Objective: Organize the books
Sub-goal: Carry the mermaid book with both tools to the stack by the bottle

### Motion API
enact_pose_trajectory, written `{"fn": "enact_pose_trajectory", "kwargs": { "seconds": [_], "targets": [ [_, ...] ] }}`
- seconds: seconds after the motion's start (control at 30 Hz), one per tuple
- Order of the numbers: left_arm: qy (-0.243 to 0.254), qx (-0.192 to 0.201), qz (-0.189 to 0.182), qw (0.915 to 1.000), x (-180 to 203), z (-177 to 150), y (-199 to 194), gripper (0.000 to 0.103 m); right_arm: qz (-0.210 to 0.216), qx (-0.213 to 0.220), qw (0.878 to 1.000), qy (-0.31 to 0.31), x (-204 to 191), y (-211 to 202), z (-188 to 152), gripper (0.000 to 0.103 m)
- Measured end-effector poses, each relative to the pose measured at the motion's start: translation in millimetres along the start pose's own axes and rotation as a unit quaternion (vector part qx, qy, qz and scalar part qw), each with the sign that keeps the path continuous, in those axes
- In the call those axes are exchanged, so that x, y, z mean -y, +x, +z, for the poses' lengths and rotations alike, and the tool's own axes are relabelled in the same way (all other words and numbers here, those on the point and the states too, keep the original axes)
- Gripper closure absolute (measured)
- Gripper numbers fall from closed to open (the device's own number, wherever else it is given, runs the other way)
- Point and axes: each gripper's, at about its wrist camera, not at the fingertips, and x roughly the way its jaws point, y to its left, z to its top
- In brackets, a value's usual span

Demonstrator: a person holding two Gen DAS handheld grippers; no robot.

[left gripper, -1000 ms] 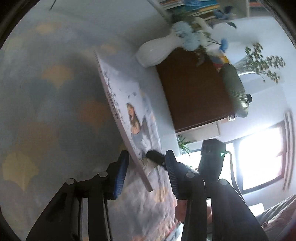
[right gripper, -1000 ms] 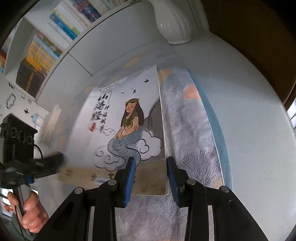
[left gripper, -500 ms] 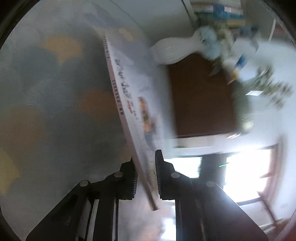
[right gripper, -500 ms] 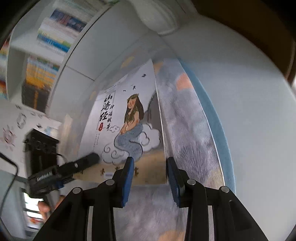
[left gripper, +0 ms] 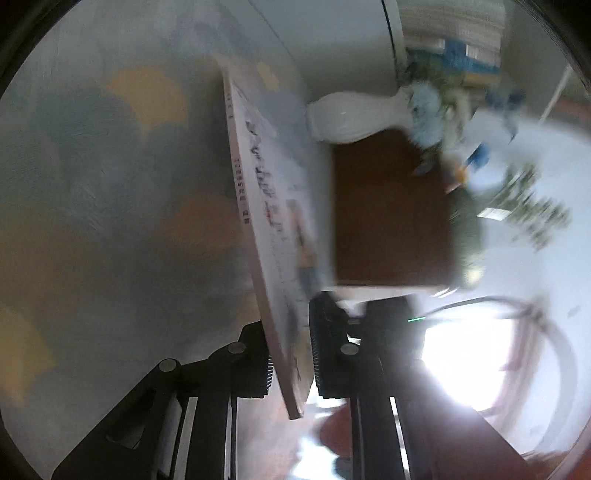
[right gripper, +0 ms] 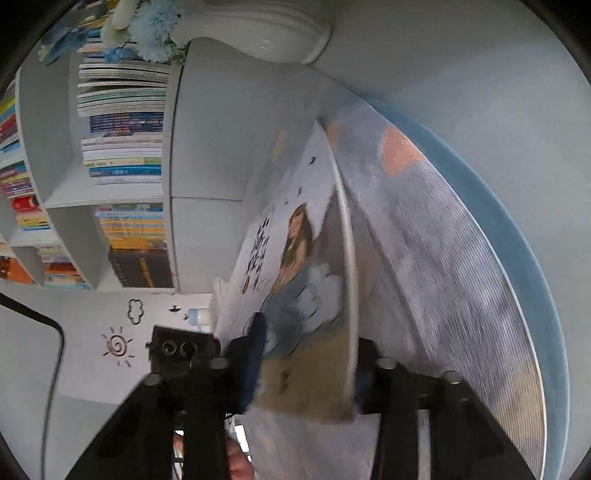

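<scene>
A thin book with a mermaid drawing on its cover stands tilted on edge above the patterned tablecloth. My left gripper is shut on the book's near edge, one pad on each face. In the right wrist view the book's lower corner lies between the jaws of my right gripper. Those jaws are closing, and motion blur hides whether the pads press on it. The right gripper's finger shows against the cover in the left wrist view.
A white vase with blue flowers stands at the table's far rim, close behind the book. A white bookshelf full of books rises beyond the round table. A dark brown panel and green plants lie past the vase.
The left jaws closed onto the book's edge. The book rose from flat on the cloth to nearly on edge. The right gripper rolled, and its jaws widened and then narrowed around the corner.
</scene>
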Motion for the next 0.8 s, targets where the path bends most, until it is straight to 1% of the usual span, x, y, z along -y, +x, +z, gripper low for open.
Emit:
{"fn": "enact_pose_trajectory", "kwargs": {
  "seconds": [0.03,0.07,0.1,0.13,0.23,0.33,0.37,0.4,0.43,0.47,0.5,0.53,0.57,0.63,0.7,0.8],
  "targets": [
    [0.035,-0.007,0.051,0.9981,7,-1,2,0.09,-0.017,-0.002,1.0,-0.026,-8,0,-2,0.08],
    [0.065,-0.016,0.088,0.9938,14,-3,5,0.09,-0.037,-0.005,0.998,-0.052,-16,2,-3,0.08],
    [0.099,-0.026,0.123,0.9871,22,-7,8,0.09,-0.065,-0.012,0.994,-0.09,-26,4,-8,0.081],
    [0.119,-0.033,0.137,0.9828,26,-11,9,0.09,-0.094,-0.022,0.986,-0.133,-37,7,-15,0.081],
    [0.135,-0.047,0.15,0.9783,28,-21,7,0.089,-0.161,-0.034,0.96,-0.227,-59,14,-35,0.081],
    [0.143,-0.053,0.159,0.9754,26,-38,-1,0.089,-0.193,-0.052,0.935,-0.294,-71,17,-59,0.082],
    [0.148,-0.054,0.166,0.9736,26,-44,-3,0.088,-0.201,-0.061,0.924,-0.32,-76,18,-71,0.082],
    [0.156,-0.056,0.179,0.9698,27,-53,-4,0.088,-0.208,-0.065,0.916,-0.337,-78,19,-79,0.082],
    [0.164,-0.057,0.19,0.9662,29,-60,-6,0.088,-0.218,-0.07,0.905,-0.358,-82,20,-91,0.082],
    [0.174,-0.055,0.202,0.9622,31,-67,-7,0.088,-0.222,-0.073,0.899,-0.37,-84,20,-99,0.082],
    [0.184,-0.053,0.214,0.958,34,-79,-9,0.088,-0.229,-0.075,0.89,-0.387,-88,21,-111,0.082],
    [0.189,-0.05,0.221,0.9556,35,-85,-12,0.088,-0.235,-0.074,0.882,-0.401,-91,21,-122,0.082],
    [0.193,-0.045,0.225,0.9539,38,-90,-16,0.088,-0.238,-0.073,0.879,-0.407,-93,22,-126,0.082],
    [0.201,-0.032,0.223,0.9534,45,-101,-28,0.089,-0.247,-0.066,0.865,-0.432,-101,21,-146,0.082],
    [0.208,-0.016,0.224,0.952,50,-111,-44,0.089,-0.251,-0.057,0.853,-0.453,-110,21,-159,0.082],
    [0.203,0.011,0.216,0.955,54,-118,-72,0.088,-0.241,-0.055,0.848,-0.469,-128,23,-178,0.082]
  ]
}}
